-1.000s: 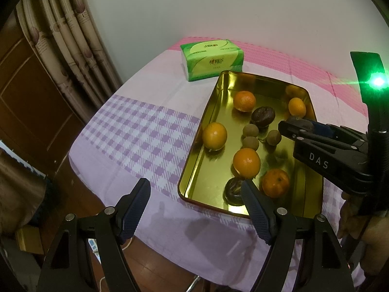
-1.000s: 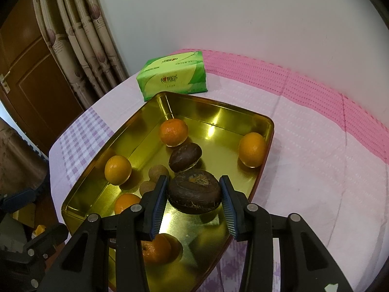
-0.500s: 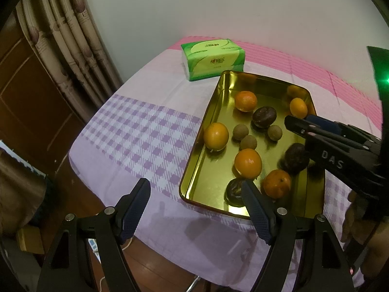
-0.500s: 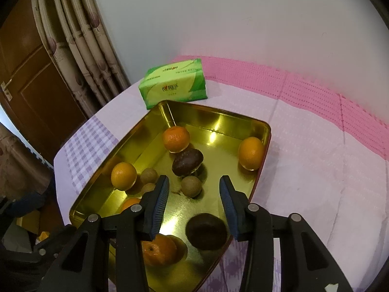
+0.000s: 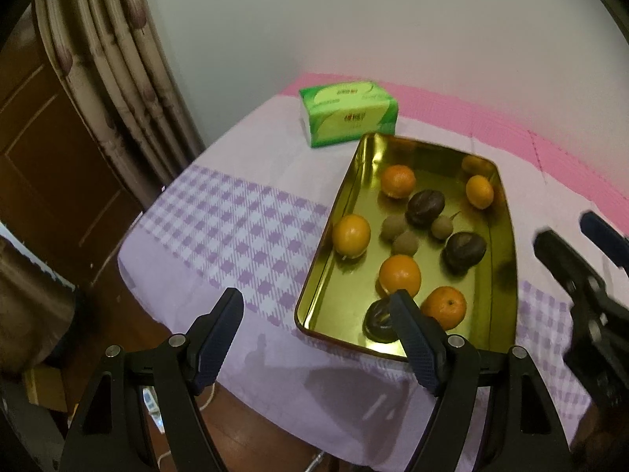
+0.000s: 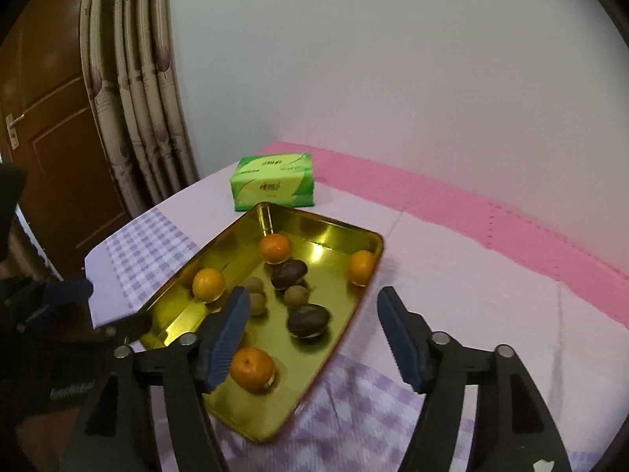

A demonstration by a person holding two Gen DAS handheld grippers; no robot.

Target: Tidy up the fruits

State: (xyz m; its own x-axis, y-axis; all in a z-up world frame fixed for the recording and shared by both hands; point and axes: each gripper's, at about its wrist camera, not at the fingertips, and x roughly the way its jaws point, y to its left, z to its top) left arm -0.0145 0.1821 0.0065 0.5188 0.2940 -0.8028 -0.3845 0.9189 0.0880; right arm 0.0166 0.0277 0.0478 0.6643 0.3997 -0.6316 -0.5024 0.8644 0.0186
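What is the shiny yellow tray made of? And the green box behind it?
The tray looks like thin metal with a glossy gold finish: it mirrors the fruit and the light like a tin. The green box seems to be a soft plastic-wrapped tissue pack; its wrap shines slightly, though paper cannot be ruled out.

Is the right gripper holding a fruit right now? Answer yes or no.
No: the right gripper is open with nothing between its fingers, and the dark fruit lies in the gold tray.
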